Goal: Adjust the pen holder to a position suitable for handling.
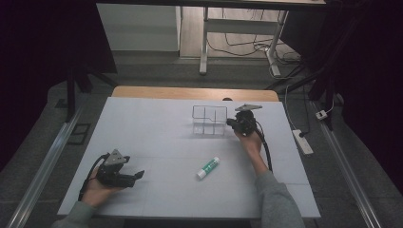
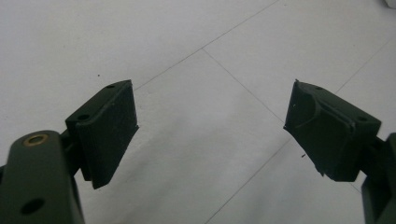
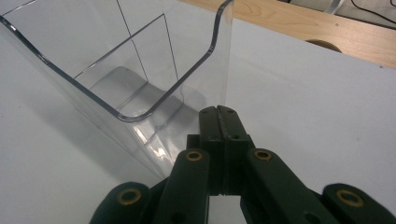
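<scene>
Clear plastic organizer is sitting at the far right of the desk, looking light, stiff and slippery. Right hand-held gripper is closing its jaws at the corner wall (seemingly pinching the thin edge). Left hand-held gripper is gaping, holding nothing.

A lab or test room, probably.

A white sheet covers a wooden table under dark surroundings. Behind it stands a metal-legged desk with loose cables on the floor, and a power strip lies on grey carpet; the dim edges hide the rest.
</scene>
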`<state>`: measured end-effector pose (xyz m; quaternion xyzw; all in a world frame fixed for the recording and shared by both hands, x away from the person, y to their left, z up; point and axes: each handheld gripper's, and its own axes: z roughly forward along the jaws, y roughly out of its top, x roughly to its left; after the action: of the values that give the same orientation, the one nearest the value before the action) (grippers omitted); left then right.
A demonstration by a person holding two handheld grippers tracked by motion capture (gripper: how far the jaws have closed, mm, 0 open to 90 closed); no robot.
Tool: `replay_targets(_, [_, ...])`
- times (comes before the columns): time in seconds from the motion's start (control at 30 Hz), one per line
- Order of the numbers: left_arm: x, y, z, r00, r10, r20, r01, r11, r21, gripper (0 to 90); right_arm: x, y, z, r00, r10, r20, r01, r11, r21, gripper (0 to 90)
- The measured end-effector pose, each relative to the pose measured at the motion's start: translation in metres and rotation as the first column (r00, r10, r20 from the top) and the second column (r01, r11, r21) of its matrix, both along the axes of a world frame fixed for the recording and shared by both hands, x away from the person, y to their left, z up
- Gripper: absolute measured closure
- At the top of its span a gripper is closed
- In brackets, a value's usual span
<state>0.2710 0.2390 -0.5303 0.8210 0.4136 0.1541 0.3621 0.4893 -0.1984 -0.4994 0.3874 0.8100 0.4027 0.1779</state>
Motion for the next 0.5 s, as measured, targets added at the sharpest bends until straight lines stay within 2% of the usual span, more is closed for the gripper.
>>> replay_targets(0.23, [-0.001, 0.000, 0.000, 1.0000, 0.001, 0.001, -0.001, 1.0000, 0.001, 16.2, -0.001, 0.011, 0.003, 0.9998, 0.020, 0.006, -0.020, 1.000, -0.002, 88.7])
replay_targets(0.5, [-0.002, 0.001, 0.000, 1.0000, 0.006, 0.001, -0.006, 1.0000, 0.003, 16.2, 0.000, 0.028, -0.002, 0.9985, 0.055, 0.000, -0.055, 0.998, -0.009, 88.8])
